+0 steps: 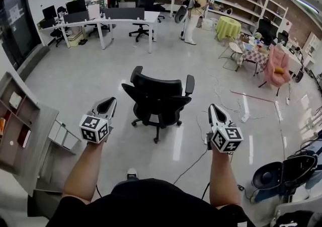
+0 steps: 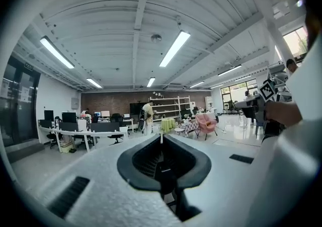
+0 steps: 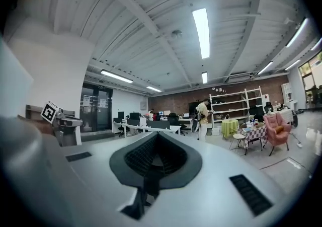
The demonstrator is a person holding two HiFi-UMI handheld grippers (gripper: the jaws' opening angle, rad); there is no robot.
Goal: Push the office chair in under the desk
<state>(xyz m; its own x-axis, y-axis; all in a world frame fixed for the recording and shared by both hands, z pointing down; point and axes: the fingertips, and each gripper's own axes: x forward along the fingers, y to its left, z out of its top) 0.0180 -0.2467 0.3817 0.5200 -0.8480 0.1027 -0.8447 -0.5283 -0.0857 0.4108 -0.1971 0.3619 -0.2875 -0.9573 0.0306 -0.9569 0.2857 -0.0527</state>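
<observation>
A glossy grey floor separates the black office chair (image 1: 157,95), on its star base, from the long white desk (image 1: 126,19) far behind. Cables (image 1: 188,168) trail across the floor at our right. We hold our forearms out level, flanking the chair without touching it. Our left gripper (image 1: 106,104) and right gripper (image 1: 216,111) are closed and empty.

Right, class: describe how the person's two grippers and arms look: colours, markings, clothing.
The left gripper and right gripper match: pale grey bodies, black ribbed linings on the jaws, a white cube with black square markers at the rear. Forearms are bare below a black top.
</observation>
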